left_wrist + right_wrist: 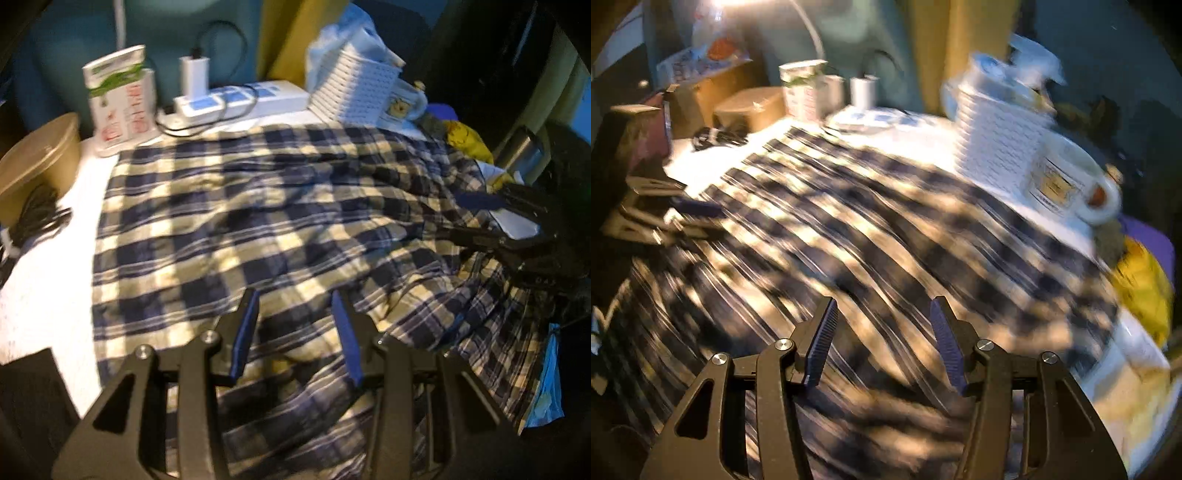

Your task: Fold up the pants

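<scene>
Navy-and-cream plaid pants lie spread over a white table, with wrinkles on the right and cloth hanging over the near right edge. My left gripper is open just above the near part of the cloth, holding nothing. My right gripper shows at the right of the left wrist view, open over the pants' right edge. In the right wrist view the pants are motion-blurred; my right gripper is open and empty above them. The left gripper shows at the left there.
At the table's back stand a white power strip with charger, a carton, a white perforated basket and a mug. A tan bowl and black cable sit left. Yellow bag lies right.
</scene>
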Motion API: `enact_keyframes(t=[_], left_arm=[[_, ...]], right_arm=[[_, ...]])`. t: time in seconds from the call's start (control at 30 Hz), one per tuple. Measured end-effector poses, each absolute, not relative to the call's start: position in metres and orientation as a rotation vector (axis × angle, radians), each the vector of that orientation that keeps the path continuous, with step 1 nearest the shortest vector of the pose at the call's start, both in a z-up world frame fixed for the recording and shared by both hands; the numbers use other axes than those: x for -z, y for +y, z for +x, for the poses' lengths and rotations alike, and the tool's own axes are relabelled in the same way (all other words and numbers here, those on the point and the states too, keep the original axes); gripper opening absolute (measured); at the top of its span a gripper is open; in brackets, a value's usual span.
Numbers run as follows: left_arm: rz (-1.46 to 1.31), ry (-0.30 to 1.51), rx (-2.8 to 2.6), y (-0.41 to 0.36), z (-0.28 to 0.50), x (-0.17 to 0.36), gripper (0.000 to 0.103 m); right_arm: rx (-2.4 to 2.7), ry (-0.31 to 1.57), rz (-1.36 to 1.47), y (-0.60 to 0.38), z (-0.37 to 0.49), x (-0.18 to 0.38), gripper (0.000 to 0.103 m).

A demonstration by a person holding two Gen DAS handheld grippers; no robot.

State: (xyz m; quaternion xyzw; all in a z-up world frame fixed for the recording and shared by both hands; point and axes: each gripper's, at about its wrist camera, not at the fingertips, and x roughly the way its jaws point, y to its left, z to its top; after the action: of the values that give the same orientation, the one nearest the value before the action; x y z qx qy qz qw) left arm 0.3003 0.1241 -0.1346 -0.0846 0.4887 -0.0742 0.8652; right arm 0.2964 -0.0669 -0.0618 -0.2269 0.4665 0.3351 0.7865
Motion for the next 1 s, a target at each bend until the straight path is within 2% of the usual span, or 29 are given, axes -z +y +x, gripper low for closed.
enact_keyframes(t=[0.1, 0.23, 0.27, 0.3, 0.33, 0.43, 0.8, 0.87, 0.9, 0.93, 1.0], left_arm=[[-0.165, 1.065, 0.179, 0.113, 0.305, 0.148, 0.043], [-0.155, 1.042, 0.173, 0.111, 0.302, 0.155, 0.043], [-0.16, 1.042, 0.172, 0.111, 0.302, 0.155, 0.043], [-0.165, 1.045, 0.171, 0.112, 0.301, 0.155, 0.043], [-0.166, 1.047, 0.171, 0.112, 0.3, 0.155, 0.043], [-0.165, 1.053, 0.167, 0.114, 0.292, 0.154, 0.043], [-0.196, 1.066, 0.154, 0.121, 0.267, 0.151, 0.043], [-0.195, 1.07, 0.143, 0.122, 0.266, 0.153, 0.043], [-0.194, 1.072, 0.135, 0.122, 0.266, 0.152, 0.043], [-0.19, 1.073, 0.124, 0.123, 0.265, 0.153, 0.043], [-0.191, 1.061, 0.126, 0.126, 0.263, 0.154, 0.043]], right_arm=[[-0.792, 1.069, -0.529, -0.044, 0.289, 0.086, 0.055], [-0.816, 1.072, -0.573, -0.038, 0.277, 0.101, 0.026], [-0.819, 1.076, -0.576, -0.038, 0.276, 0.101, 0.023], [-0.823, 1.083, -0.586, -0.038, 0.274, 0.1, 0.01], [-0.824, 1.084, -0.592, -0.039, 0.272, 0.098, 0.006], [-0.835, 1.083, -0.623, -0.04, 0.261, 0.094, 0.003], [-0.829, 1.094, -0.625, -0.051, 0.246, 0.086, 0.002], [-0.808, 1.101, -0.584, -0.05, 0.254, 0.085, 0.006], [-0.796, 1.087, -0.568, -0.05, 0.256, 0.082, 0.016], [-0.793, 1.075, -0.554, -0.049, 0.257, 0.08, 0.037], [-0.785, 1.072, -0.543, -0.047, 0.259, 0.081, 0.059]])
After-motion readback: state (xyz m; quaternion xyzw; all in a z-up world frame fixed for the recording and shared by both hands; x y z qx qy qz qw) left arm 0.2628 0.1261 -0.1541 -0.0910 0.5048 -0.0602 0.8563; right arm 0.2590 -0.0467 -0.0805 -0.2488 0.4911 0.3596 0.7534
